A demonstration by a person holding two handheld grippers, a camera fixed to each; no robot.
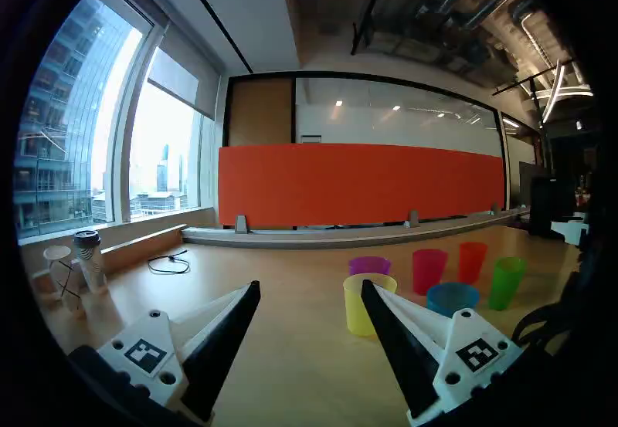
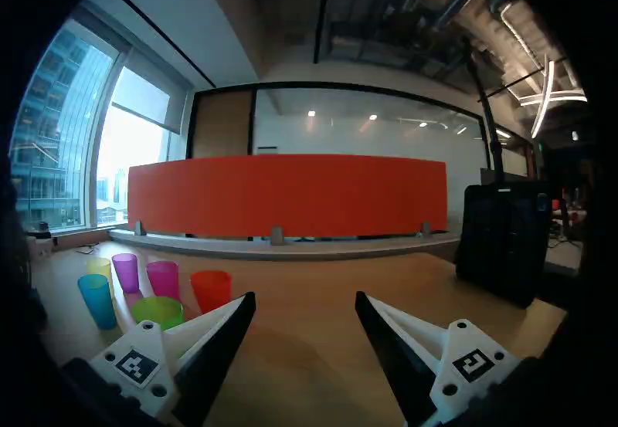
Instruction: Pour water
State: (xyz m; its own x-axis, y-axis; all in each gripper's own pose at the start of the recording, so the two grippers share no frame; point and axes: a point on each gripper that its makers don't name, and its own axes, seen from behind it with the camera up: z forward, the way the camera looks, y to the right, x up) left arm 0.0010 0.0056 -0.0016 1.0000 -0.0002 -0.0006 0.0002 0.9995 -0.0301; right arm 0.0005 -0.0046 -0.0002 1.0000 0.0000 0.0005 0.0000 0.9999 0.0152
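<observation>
By the window at the far left of the left gripper view, a lidded paper cup [image 1: 87, 261] stands on the wooden table [image 1: 301, 365]. A thin black cable [image 1: 168, 263] lies a little further in. The left gripper [image 1: 309, 283] hangs low over the table, its two fingers spread wide with nothing between them. Just past its right-hand finger sits a yellow cup [image 1: 365, 307]. Around it stand a purple cup [image 1: 369, 264], a pink cup [image 1: 429, 270], a blue cup [image 1: 452, 298], a red cup [image 1: 472, 262] and a green cup [image 1: 507, 282], all upright in a loose cluster. I cannot tell whether any holds water. An orange partition [image 1: 359, 184] runs along the back.

In the right gripper view the cups crowd the table's left side. The right gripper [image 2: 305, 296] is to their right, fingers wide apart and empty over bare wood. A black box [image 2: 502, 242] stands at the far right.
</observation>
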